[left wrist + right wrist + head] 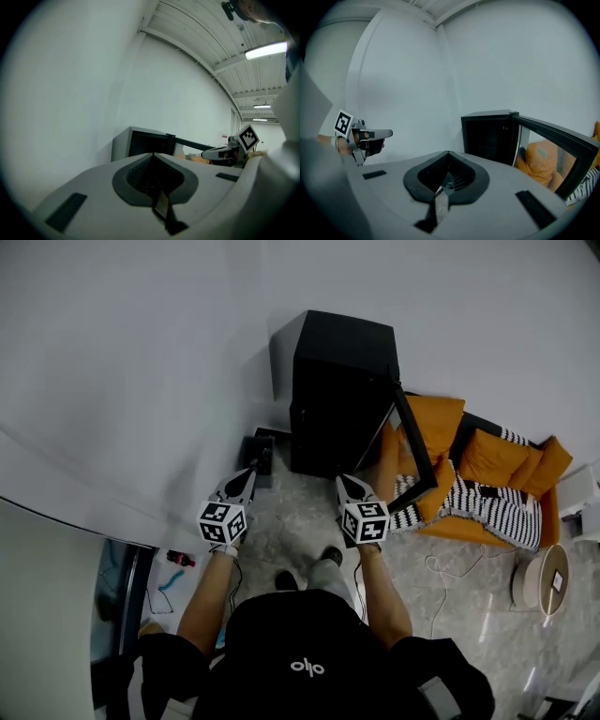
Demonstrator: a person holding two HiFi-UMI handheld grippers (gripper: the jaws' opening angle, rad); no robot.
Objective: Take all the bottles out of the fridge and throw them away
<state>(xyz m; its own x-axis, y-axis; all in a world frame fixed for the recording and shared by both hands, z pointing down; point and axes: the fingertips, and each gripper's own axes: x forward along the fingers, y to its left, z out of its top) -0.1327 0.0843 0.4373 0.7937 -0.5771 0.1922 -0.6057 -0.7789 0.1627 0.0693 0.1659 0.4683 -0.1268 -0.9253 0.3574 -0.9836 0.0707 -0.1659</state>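
The head view looks steeply down on the left claw (247,476) and right claw (346,483), the fridge (342,390) just beyond their tips. The left gripper view and right gripper view each sit close behind their own jaws, facing that fridge, the other claw showing alongside.

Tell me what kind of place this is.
Probably a lounge corner in an office or studio rather than a home kitchen. A black mini fridge stands on the tiled floor against a bare white wall, beside an orange sofa, under strip lights.
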